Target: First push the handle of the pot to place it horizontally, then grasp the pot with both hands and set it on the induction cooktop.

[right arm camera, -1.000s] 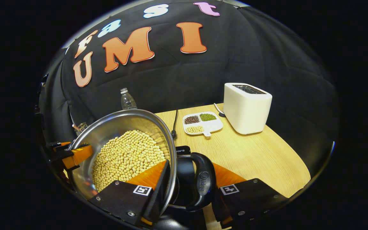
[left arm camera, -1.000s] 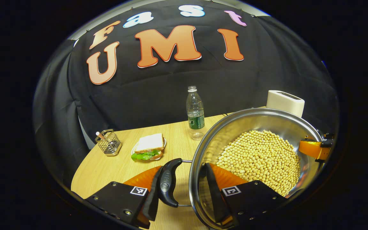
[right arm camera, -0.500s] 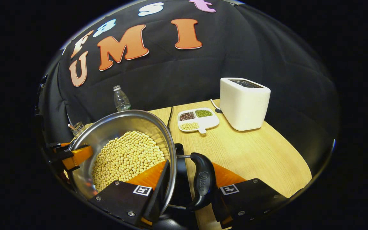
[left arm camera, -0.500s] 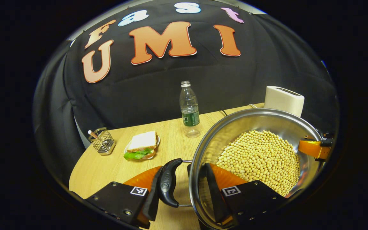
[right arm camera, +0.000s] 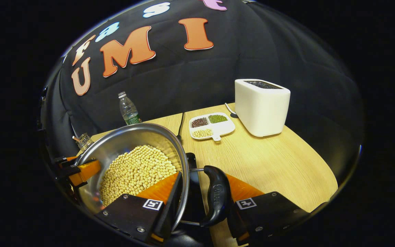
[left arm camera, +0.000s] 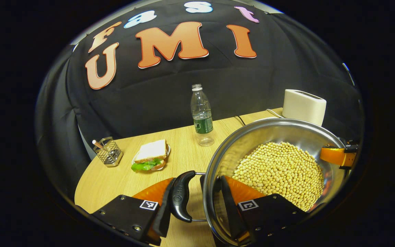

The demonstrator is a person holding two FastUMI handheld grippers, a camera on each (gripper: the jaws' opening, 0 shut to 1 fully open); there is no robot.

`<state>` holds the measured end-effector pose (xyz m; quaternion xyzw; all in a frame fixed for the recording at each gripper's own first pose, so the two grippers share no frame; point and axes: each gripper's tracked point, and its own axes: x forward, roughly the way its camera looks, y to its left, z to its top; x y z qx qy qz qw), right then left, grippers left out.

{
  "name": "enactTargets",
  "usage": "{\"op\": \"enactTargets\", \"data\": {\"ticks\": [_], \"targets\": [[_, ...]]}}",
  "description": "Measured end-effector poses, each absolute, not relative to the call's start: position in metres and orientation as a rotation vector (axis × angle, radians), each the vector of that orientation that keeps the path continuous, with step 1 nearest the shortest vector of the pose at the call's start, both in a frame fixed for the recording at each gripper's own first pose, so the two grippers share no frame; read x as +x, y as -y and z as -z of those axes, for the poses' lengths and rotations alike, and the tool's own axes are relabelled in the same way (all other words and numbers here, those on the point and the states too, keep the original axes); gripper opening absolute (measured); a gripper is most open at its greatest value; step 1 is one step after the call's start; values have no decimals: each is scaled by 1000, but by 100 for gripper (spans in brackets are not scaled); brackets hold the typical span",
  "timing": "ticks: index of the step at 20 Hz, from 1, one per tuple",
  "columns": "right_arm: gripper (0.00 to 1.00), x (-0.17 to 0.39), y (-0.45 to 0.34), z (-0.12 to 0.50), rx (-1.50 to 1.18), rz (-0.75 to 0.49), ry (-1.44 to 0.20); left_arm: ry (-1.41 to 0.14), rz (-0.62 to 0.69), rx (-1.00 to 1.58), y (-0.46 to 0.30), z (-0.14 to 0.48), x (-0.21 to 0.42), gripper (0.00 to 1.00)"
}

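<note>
Steel pot [left arm camera: 279, 130], wide and shiny, full of pale yellow beans [left arm camera: 279, 171], sits at lower right of the left gripper view. Left gripper [left arm camera: 194, 202] at bottom centre: one finger is outside the pot's black side handle [left arm camera: 180, 197], the other inside the rim, so the fingers are clamped on handle + pot wall. At the pot's far side the other gripper's finger shows at the rim. On the wooden tabletop [left arm camera: 115, 178] beyond: wire holder [left arm camera: 108, 152] at far left, sandwich w/ lettuce on a small plate [left arm camera: 151, 156], clear water bottle [left arm camera: 201, 115] upright near the back, white toaster [left arm camera: 303, 106] behind the pot.

Right gripper view: same pot [right arm camera: 115, 147] at lower left, beans [right arm camera: 137, 171] heaped inside. Right gripper [right arm camera: 201, 202] at bottom centre, fingers closed on the pot's other black handle [right arm camera: 216, 197] and the rim, one finger inside, one outside. Dark induction cooktop [right arm camera: 194, 192] shows under the pot edge between the fingers; can't tell if the pot touches it. Left gripper's finger [right arm camera: 82, 169] shows at the pot's far rim. Farther on the tabletop [right arm camera: 269, 161]: white divided dish [right arm camera: 213, 125] w/ three kinds of beans, toaster [right arm camera: 261, 106] just beside it at right, bottle [right arm camera: 128, 109] at back left.
</note>
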<state>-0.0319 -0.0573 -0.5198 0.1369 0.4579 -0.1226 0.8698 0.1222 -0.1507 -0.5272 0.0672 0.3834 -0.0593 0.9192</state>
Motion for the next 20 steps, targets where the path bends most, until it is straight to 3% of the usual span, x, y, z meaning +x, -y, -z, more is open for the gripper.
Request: {"op": "enactTargets", "data": {"ticks": [8, 15, 20], "targets": [[63, -33, 57, 526, 318, 261, -994, -800, 130, 117, 149, 532, 120, 69], [83, -29, 56, 506, 242, 242, -978, -791, 125, 39, 145, 524, 113, 70], [91, -5, 65, 439, 176, 227, -819, -691, 86, 13, 123, 471, 123, 71]]}}
